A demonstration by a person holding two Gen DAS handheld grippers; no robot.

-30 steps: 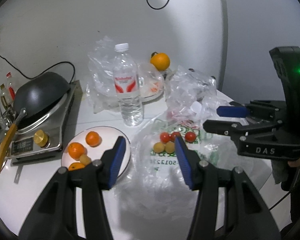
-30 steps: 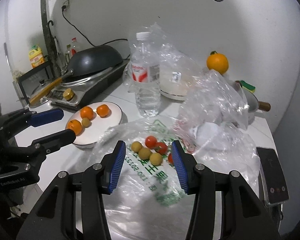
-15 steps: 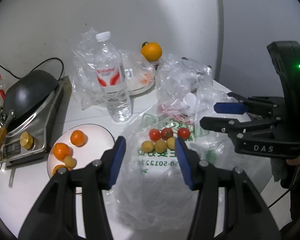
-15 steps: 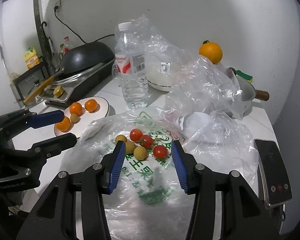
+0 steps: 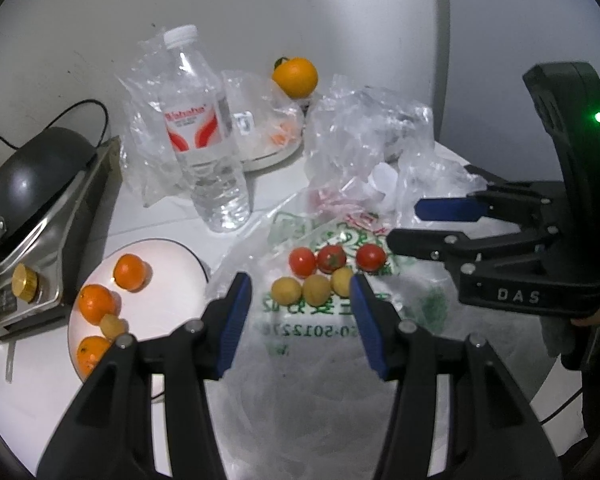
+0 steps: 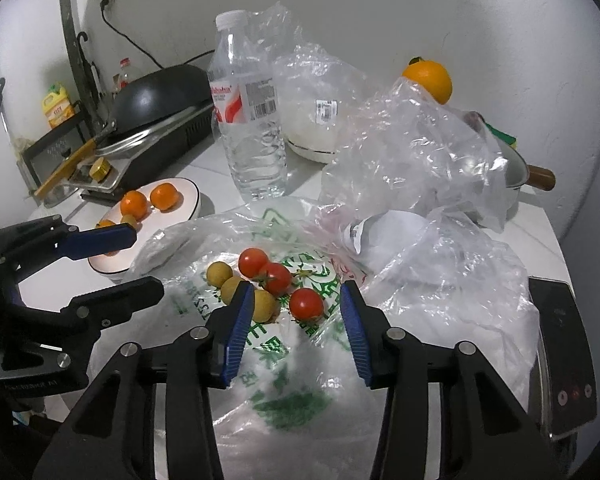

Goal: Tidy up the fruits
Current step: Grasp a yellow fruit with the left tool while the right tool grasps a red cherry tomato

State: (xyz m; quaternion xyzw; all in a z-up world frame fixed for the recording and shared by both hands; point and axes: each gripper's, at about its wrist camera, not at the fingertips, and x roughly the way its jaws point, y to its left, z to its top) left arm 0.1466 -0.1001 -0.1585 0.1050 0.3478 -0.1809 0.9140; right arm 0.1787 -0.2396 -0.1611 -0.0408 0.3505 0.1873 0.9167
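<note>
Red cherry tomatoes point(image 6: 306, 303) and yellow longans point(image 5: 317, 289) lie on a plastic bag point(image 6: 284, 360) beside a plate point(image 5: 172, 300); the left gripper point(image 5: 300, 308) hovers part-open and empty, the right gripper point(image 6: 294, 312) closing, nothing gripped

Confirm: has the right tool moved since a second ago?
Yes. The right tool has come closer to the cherry tomatoes on the plastic bag; its jaws are closing, empty.
</note>
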